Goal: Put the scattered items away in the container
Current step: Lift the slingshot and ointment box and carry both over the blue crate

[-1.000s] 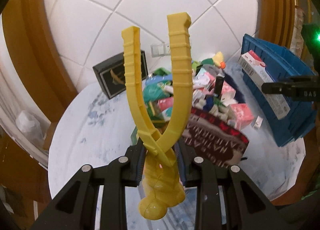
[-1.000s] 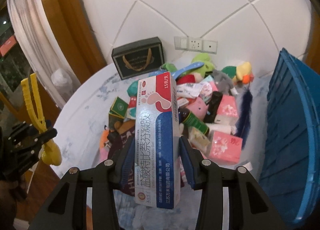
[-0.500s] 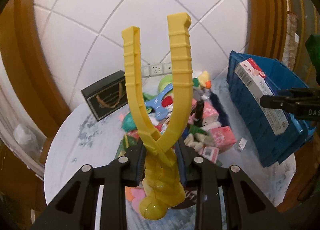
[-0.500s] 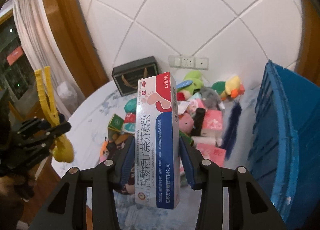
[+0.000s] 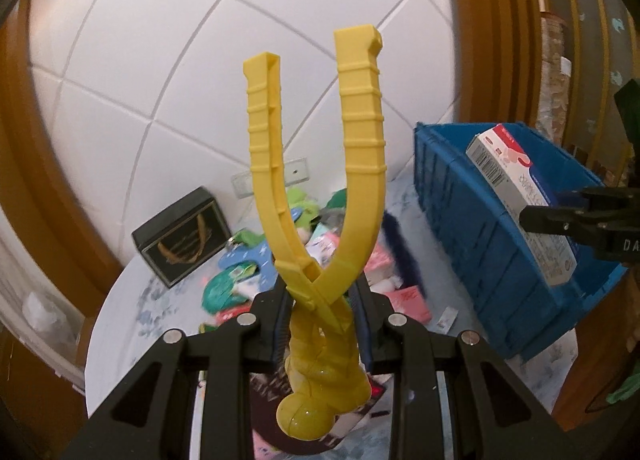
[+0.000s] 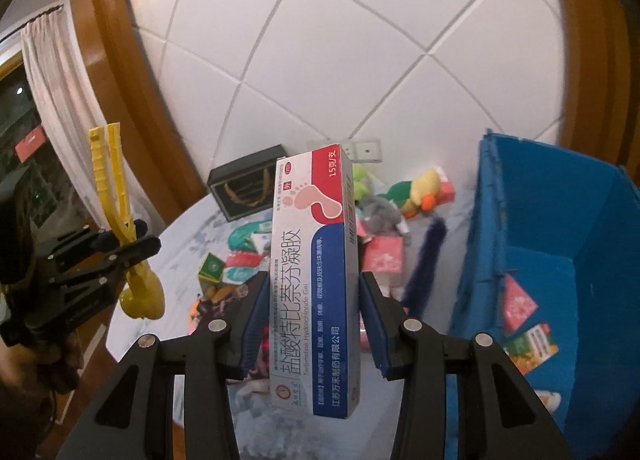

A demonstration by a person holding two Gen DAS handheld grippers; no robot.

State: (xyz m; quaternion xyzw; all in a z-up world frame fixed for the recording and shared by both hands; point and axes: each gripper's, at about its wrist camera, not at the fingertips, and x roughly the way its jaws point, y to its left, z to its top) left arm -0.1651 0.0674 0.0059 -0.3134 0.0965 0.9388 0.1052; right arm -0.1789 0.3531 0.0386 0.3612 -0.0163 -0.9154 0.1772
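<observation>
Yellow plastic fills the left gripper: its fingers pinch a snowball clip near the hinge, the two long arms rising in a V past the fingertips, the round cups hanging below them. The right gripper pinches a tall carton by its long sides, upright, its top end well beyond the fingertips.

Both are held above the round table. Ahead of and below the fingers lies the pile of toys and small boxes, with a black box behind it near the wall. The blue bin stands right of the right fingers, its near rim just beside the carton's edge; a few packets lie on its floor, most of which is bare. From the left wrist camera, the carton sits over the bin's open top.
</observation>
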